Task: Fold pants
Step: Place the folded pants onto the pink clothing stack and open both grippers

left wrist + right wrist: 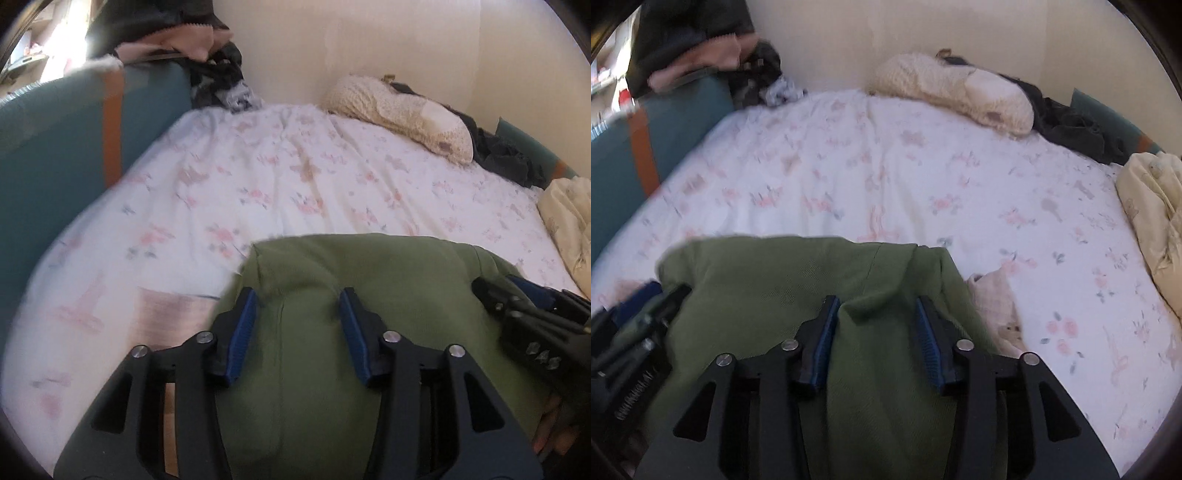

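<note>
Olive-green cotton pants (pixel 369 332) lie bunched at the near edge of the floral white bedsheet (pixel 258 184). Left gripper (pixel 298 301) jaws stand wide apart over the fabric. Right gripper (pixel 875 308) jaws likewise spread, fabric bulging between them.

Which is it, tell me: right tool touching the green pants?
Cannot tell: right wrist view shows the right tool open above the green pants, contact unclear.

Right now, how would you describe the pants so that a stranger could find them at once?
Start at the floral bed sheet that covers the mattress. At its near edge, under the left tool and the right tool, lie the olive green pants. They are the only plain green cloth; the neighbours are cream, pink or dark.
</note>
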The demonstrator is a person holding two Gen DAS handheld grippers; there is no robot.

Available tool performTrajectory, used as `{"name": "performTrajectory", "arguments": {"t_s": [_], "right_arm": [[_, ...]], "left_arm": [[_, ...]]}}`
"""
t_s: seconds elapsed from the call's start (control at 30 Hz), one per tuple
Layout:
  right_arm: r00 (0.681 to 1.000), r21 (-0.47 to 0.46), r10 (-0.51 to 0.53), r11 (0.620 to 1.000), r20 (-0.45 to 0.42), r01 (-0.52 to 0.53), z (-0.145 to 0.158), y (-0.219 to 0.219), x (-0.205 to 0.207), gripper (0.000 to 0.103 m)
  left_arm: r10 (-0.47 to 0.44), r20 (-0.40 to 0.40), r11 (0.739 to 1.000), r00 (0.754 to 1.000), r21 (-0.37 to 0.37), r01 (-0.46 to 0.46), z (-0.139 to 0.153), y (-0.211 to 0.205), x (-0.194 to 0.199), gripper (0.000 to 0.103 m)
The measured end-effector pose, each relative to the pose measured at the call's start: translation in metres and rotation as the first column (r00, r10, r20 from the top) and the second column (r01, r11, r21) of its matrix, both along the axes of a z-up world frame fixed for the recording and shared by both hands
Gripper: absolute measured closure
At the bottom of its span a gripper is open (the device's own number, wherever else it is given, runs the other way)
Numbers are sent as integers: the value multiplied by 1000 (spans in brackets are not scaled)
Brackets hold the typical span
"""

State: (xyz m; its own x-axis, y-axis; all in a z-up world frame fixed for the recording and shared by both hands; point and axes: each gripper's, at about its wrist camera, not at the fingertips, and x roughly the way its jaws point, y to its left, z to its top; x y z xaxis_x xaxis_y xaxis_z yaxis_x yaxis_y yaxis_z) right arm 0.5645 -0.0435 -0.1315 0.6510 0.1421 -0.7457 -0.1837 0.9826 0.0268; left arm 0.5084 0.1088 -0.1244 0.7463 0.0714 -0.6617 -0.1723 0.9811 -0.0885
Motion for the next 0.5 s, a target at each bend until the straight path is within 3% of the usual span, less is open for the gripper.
{"name": "performTrajectory", "arguments": {"t_s": [0.07,0.13,0.3,0.4,0.47,0.5], "right_arm": [[1000,49,10,999,9,-10,17,-8,-10,37],[998,118,7,993,62,-14,43,-22,-30,32],[982,210,-6,977,189,-35,102,-60,-102,0],[982,240,1,970,187,-47,125,-77,-148,0],[979,208,13,976,203,-56,140,-82,-189,0],[976,184,20,981,216,-61,147,-84,-208,0]], "left_arm": [[6,34,999,999,-40,-4,15,10,-17,49],[48,39,997,998,-55,-46,31,18,-41,30],[56,61,997,997,-55,-52,69,22,-116,26],[41,73,998,997,-46,-37,94,12,-166,26],[35,95,998,995,-52,-30,112,4,-201,25],[33,109,998,993,-53,-28,122,-1,-219,17]]}}
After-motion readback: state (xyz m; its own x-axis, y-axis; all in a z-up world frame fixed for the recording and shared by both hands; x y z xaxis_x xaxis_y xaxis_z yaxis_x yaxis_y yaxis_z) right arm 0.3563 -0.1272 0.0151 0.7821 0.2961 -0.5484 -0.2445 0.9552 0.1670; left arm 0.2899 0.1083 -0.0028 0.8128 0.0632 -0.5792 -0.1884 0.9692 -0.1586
